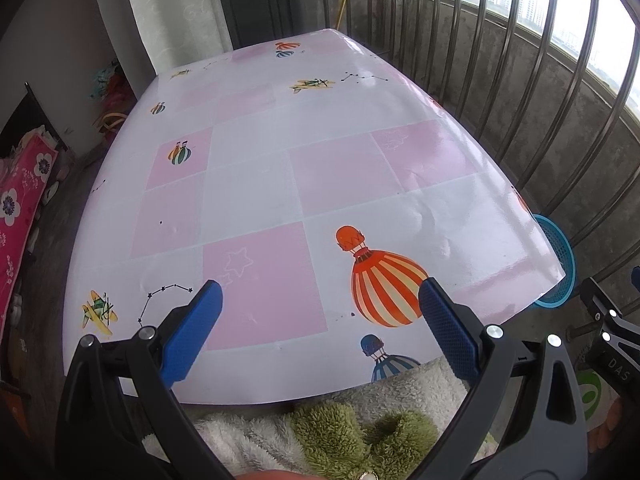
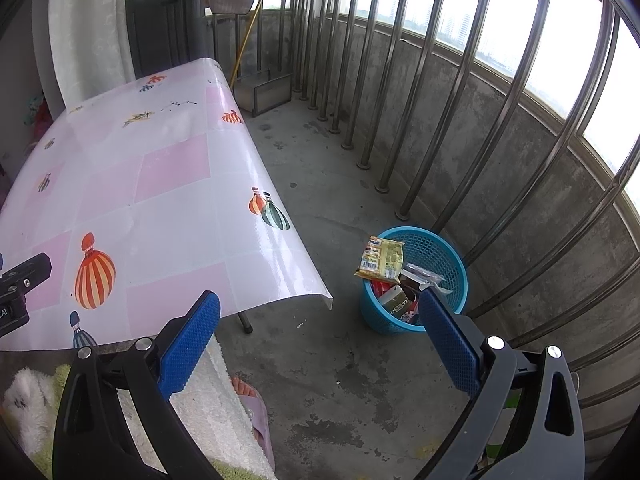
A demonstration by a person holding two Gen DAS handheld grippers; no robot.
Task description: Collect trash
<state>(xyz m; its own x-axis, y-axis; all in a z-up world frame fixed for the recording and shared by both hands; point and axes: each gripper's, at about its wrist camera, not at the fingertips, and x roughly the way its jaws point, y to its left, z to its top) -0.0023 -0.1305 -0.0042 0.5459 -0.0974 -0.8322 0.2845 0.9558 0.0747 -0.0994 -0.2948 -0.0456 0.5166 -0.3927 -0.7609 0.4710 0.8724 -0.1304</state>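
I am holding my left gripper (image 1: 320, 320) over the near edge of the table (image 1: 248, 184), its blue fingers (image 1: 192, 332) spread wide with nothing between them. They are framing a pink square and the big orange striped balloon printed on the glossy tablecloth (image 1: 340, 152). No loose object is showing on the cloth in the left wrist view.

My right gripper (image 2: 320, 338) is hanging off the table's right corner, over the concrete floor (image 2: 320, 380) — its jaws are likewise standing wide apart and gripping nothing. Just past its right finger (image 2: 448, 344) the blue mesh bin (image 2: 440, 256) is sitting on the floor, near the metal railing bars (image 2: 460, 92) and apart from the table leg (image 2: 245, 322). The trash is lying inside it: a yellow snack packet (image 2: 382, 258) is leaning over the left rim, a clear wrapper (image 2: 424, 274) is lying beside it, and red and green packaging (image 2: 394, 300) is piling up below. In the left wrist view only a sliver of the bin (image 1: 560, 264) is peeking out past the table's right edge, and part of my right gripper's black frame (image 1: 608, 328) is showing at the far right.

A fluffy white and green garment (image 1: 340, 420) is filling the bottom of both views.
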